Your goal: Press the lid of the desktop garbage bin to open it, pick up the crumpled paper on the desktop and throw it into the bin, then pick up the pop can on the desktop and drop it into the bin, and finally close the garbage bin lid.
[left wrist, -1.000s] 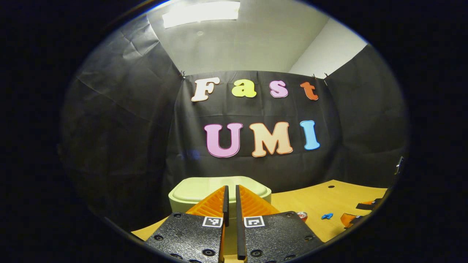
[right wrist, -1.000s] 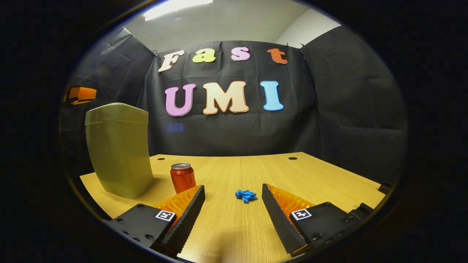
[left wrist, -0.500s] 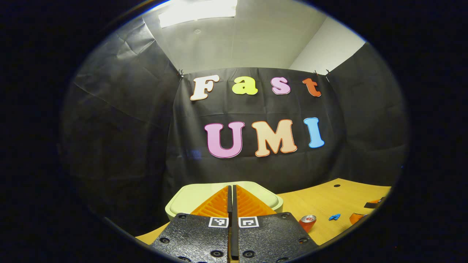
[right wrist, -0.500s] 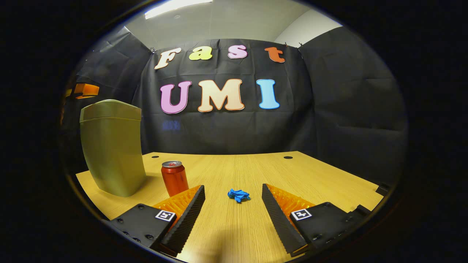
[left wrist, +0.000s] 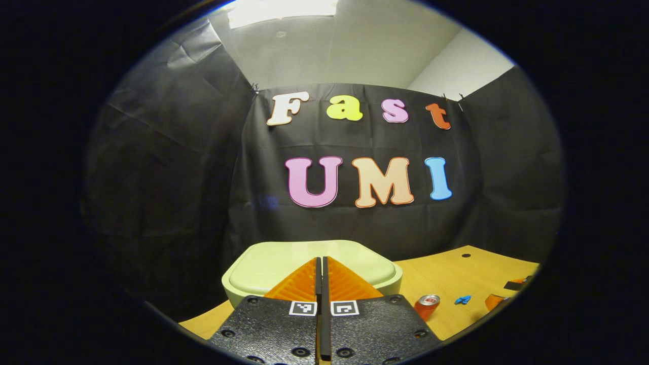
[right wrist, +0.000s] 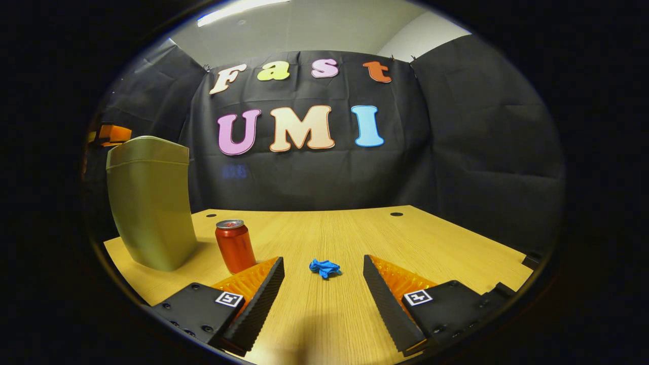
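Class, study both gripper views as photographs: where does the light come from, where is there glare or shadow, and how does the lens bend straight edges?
Left gripper view: a ceiling light is blown out to white; the bin lid is evenly lit and sharp. Right gripper view: the table edges bow from fisheye distortion; the bin and pop can throw soft shadows on the wood.

Pop can (right wrist: 235,245) flanks crumpled paper (right wrist: 324,267) (otherwise open desk (right wrist: 431,243)).

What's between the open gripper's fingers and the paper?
Bare desk: in the right gripper view, the right gripper has nothing before the blue paper.
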`<state>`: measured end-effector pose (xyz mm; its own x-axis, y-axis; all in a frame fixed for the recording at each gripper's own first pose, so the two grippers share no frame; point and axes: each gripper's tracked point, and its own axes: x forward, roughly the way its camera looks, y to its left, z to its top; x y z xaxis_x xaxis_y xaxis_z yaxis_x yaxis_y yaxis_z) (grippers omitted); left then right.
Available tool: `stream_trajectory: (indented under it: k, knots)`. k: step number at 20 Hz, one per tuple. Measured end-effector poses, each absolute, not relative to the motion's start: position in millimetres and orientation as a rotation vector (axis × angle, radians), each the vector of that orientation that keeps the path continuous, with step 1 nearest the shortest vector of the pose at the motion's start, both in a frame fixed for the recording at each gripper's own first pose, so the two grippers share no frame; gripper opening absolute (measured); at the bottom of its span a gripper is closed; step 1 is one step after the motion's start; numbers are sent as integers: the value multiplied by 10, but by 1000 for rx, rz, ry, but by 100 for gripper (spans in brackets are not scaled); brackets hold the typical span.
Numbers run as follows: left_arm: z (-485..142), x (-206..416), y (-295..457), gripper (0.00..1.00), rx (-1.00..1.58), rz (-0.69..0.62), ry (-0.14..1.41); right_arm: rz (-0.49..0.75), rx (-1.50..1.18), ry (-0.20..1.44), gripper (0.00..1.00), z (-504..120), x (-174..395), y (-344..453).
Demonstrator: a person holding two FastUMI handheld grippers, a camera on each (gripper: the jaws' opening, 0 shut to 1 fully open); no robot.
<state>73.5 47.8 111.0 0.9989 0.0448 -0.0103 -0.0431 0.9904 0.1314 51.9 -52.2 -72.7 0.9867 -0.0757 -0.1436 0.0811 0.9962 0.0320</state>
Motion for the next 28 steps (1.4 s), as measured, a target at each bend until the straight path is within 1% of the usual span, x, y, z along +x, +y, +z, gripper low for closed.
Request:
stream_trajectory:
  k: [4,8,13,20,28]
  knots:
    - [1134,720,487,0,151,31,0,-73,55,154,99,-784,523,-538]
    - [1115,706,484,0,107,30,-8,-63,47,183,99,-887,548,-501]
    - [1130,708,484,0,125,36,-15,-38,35,187,99,-913,572,-452]
    - [1257,731,489,0,201,48,-14,-35,10,194,99,-933,582,-435]
    - [1775,629,445,0,279,65,-113,-10,1,190,99,-946,568,-384]
